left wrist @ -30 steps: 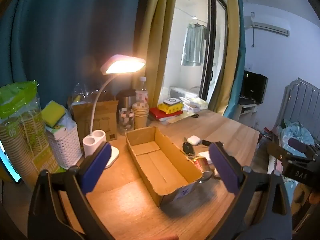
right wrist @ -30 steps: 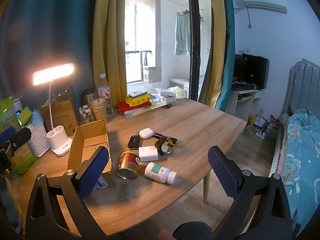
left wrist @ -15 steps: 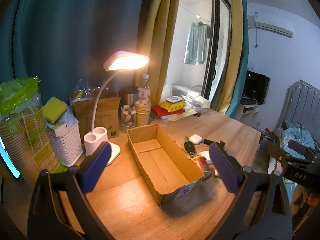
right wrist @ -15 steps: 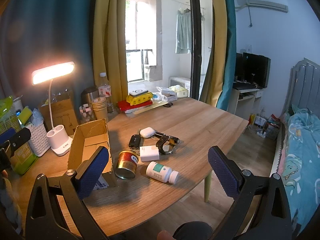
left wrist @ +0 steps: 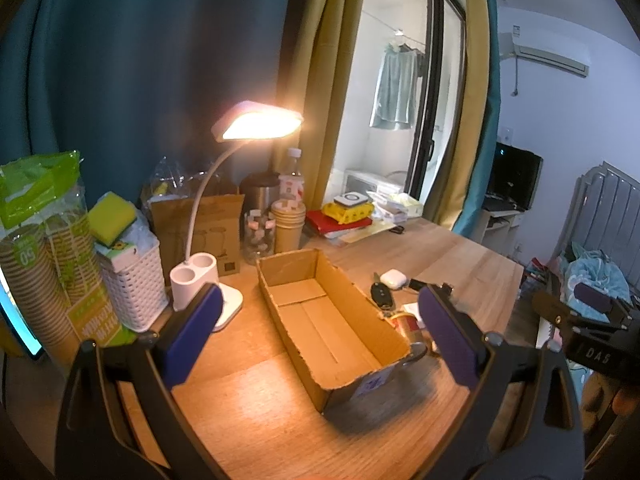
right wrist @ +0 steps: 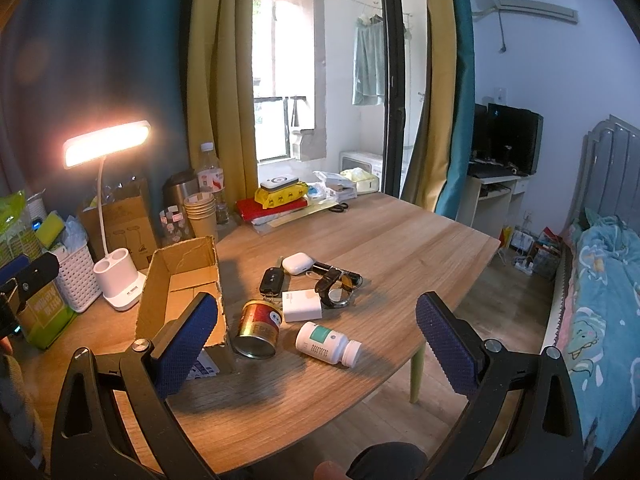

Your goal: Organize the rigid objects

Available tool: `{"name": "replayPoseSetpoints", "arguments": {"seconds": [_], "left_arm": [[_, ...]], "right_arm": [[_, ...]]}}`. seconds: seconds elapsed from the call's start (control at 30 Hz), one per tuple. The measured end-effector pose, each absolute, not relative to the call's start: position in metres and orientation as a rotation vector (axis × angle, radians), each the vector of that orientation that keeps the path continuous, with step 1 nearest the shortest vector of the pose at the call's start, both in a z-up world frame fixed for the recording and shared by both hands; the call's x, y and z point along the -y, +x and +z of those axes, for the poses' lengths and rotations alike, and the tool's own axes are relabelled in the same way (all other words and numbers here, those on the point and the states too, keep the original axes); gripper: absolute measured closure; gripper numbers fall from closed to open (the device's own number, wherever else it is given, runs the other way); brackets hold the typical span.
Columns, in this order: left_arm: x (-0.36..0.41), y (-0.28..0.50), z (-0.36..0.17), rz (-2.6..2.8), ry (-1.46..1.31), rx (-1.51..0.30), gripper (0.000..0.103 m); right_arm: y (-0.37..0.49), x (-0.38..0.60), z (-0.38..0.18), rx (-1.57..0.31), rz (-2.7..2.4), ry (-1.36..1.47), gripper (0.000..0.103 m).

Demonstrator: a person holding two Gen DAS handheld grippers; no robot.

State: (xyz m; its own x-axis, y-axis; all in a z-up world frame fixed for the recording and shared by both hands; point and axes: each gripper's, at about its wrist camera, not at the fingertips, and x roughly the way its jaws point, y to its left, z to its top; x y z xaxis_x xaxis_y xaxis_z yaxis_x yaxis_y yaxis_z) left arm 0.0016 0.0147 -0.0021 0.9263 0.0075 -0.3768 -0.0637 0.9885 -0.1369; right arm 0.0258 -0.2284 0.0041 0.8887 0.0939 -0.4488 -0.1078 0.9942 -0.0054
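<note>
Cardboard box (left wrist: pixel 328 320) lies open-topped, long axis running away from camera.

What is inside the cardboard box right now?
Nothing: the cardboard box shows only its bare floor flaps. The near inner corner, behind its front wall, is hidden in both views.

My left tongs (left wrist: pixel 320 332), spread wide, hover over the empty cardboard box (left wrist: pixel 332 320) on the counter (left wrist: pixel 248 412); lit lamp (left wrist: pixel 224 216) behind.

Open, empty cardboard box (left wrist: pixel 332 320); beside it red can (right wrist: pixel 258 328), white bottle (right wrist: pixel 328 342) lying sideways.
</note>
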Motion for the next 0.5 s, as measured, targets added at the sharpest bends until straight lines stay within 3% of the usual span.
{"name": "replayPoseSetpoints", "arguments": {"seconds": [0.5], "left_arm": [[-0.015, 0.0007, -0.0006, 0.034, -0.149, -0.387, 0.004]], "right_arm": [[0.0258, 0.2268, 0.0025, -0.467, 0.106, -0.03, 0.002]]}}
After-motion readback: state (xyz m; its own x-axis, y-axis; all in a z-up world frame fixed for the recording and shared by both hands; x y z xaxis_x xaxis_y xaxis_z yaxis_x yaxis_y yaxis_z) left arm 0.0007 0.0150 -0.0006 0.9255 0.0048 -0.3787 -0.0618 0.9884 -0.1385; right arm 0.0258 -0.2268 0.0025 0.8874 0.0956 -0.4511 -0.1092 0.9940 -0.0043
